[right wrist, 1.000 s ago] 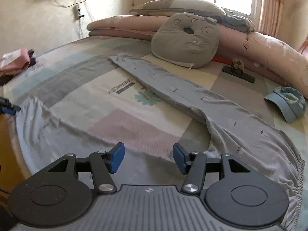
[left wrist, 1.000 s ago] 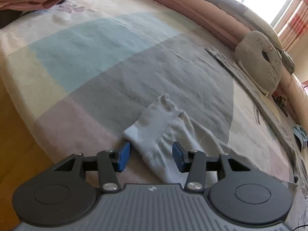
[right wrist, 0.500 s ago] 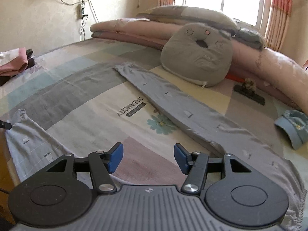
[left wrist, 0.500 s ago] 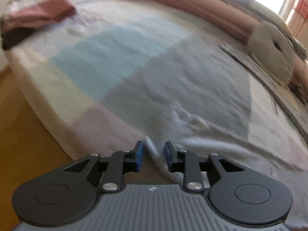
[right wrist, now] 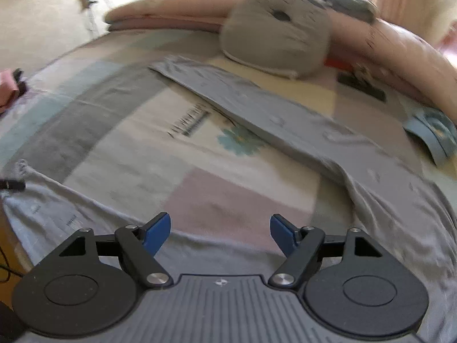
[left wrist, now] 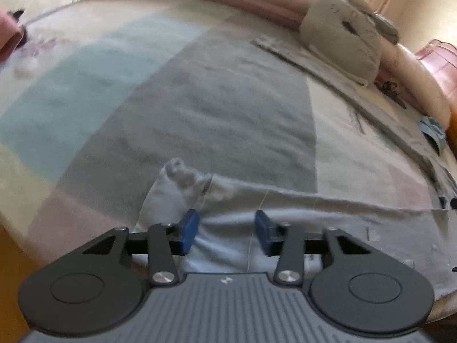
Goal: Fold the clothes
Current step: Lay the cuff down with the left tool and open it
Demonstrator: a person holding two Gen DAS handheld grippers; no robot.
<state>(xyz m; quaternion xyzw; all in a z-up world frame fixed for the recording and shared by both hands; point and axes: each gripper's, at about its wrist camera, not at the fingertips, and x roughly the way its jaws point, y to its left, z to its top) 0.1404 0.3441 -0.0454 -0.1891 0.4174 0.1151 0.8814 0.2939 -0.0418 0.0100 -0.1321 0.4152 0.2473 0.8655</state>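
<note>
Long grey trousers [right wrist: 257,105] lie spread on the patchwork bedspread [right wrist: 228,197], one leg running toward the cushion, the other [right wrist: 57,208] along the near edge. In the left wrist view that near leg ends in a bunched cuff [left wrist: 177,171]. My left gripper [left wrist: 225,228] hovers just behind the cuff; its jaws are opening, the cloth lies under and between the pads, and the pads do not press it. My right gripper [right wrist: 220,228] is over the near leg's upper part, its jaws opening wide with nothing pinched.
A grey cat-face cushion [right wrist: 274,34] and rolled pink bedding [right wrist: 171,14] line the bed's far side. A blue cap [right wrist: 434,134] lies at the right. Pink folded clothes [left wrist: 8,34] sit at the far left corner. The bed edge drops to wooden floor [left wrist: 11,243] at the left.
The left jaws closed on the cuff half a second ago and have now spread apart again, leaving the cuff on the bed. The right jaws have widened and the right gripper has shifted sideways.
</note>
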